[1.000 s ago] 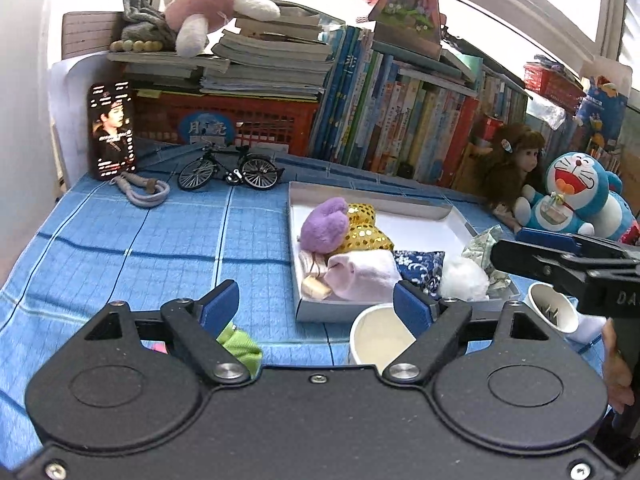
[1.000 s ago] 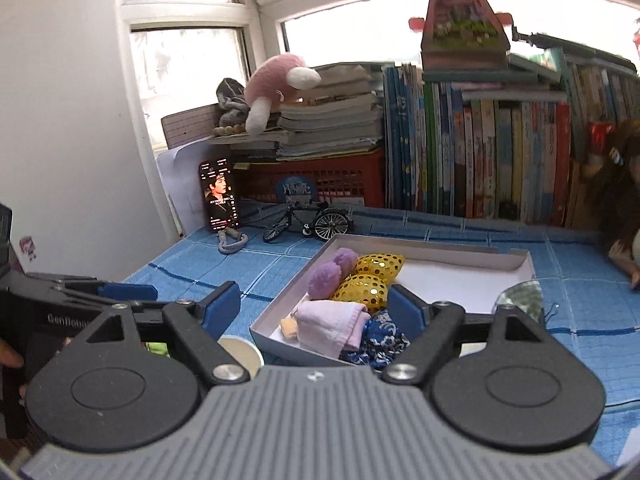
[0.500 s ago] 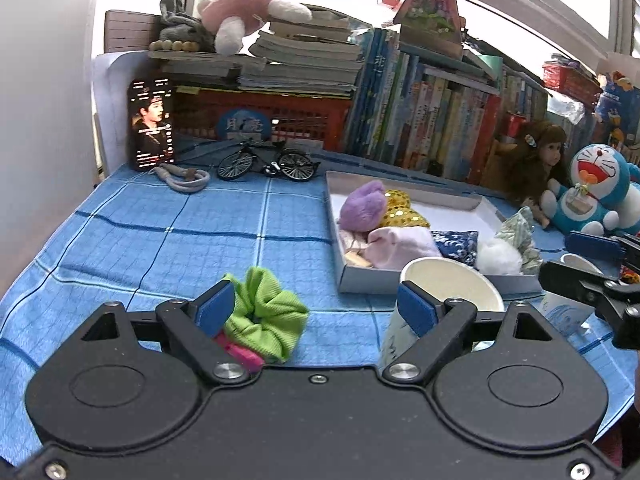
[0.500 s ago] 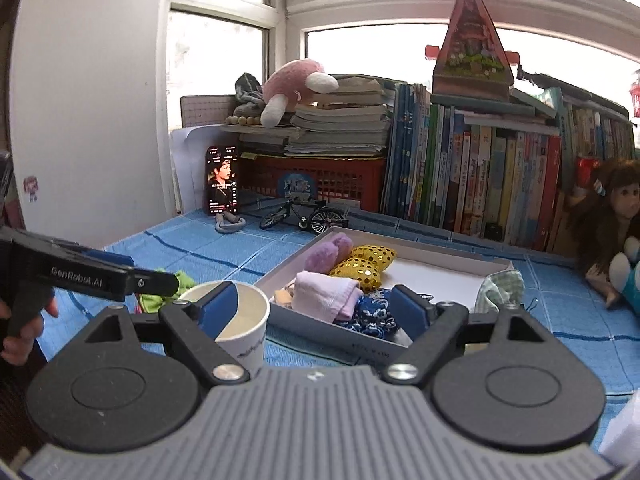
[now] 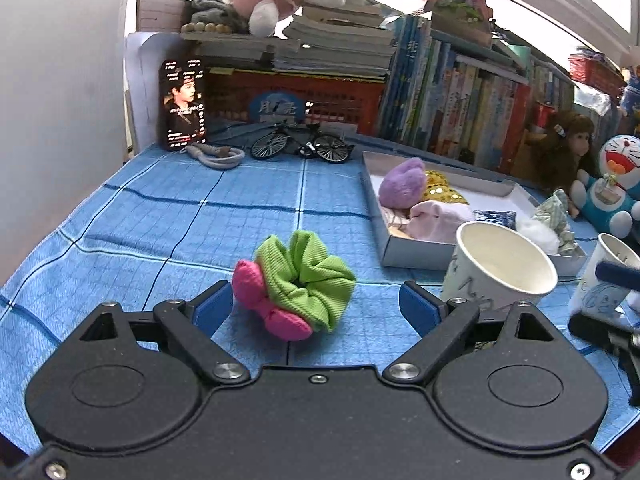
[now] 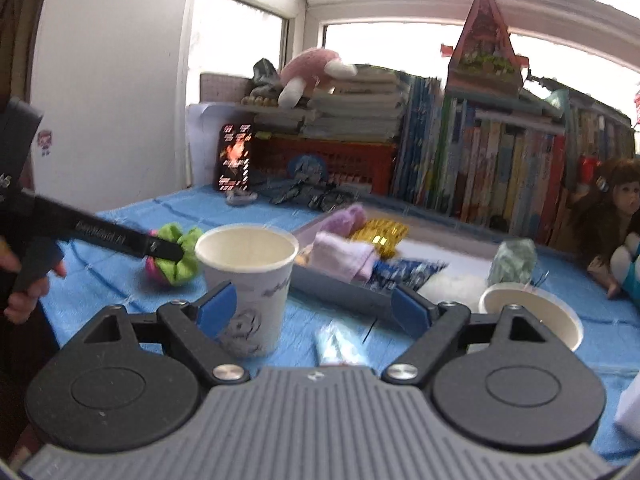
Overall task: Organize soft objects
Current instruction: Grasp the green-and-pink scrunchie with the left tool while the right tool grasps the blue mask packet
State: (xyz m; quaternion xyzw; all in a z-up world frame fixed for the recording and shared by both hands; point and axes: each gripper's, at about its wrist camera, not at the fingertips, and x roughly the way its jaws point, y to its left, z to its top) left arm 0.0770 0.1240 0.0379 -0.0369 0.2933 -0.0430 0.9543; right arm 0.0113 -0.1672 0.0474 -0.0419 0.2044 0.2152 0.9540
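The left claw [image 5: 316, 304] is matte black with blue finger pads [image 5: 214, 306] and silver screws; the right claw [image 6: 312, 312] has a ribbed grey body.

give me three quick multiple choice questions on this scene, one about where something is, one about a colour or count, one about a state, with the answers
1. Where is the green scrunchie?
A. in the white tray
B. on the blue cloth ahead of the left gripper
C. inside a paper cup

2. How many paper cups are in the right wrist view?
A. one
B. two
C. four

3. What is the near paper cup's state?
A. upright, nothing visible inside
B. tipped over
C. stuffed with cloth

Answers: 1 B, it lies on the blue cloth just beyond the left gripper, outside the white tray. 2 B, a near paper cup and a second cup. 3 A, it stands mouth up.
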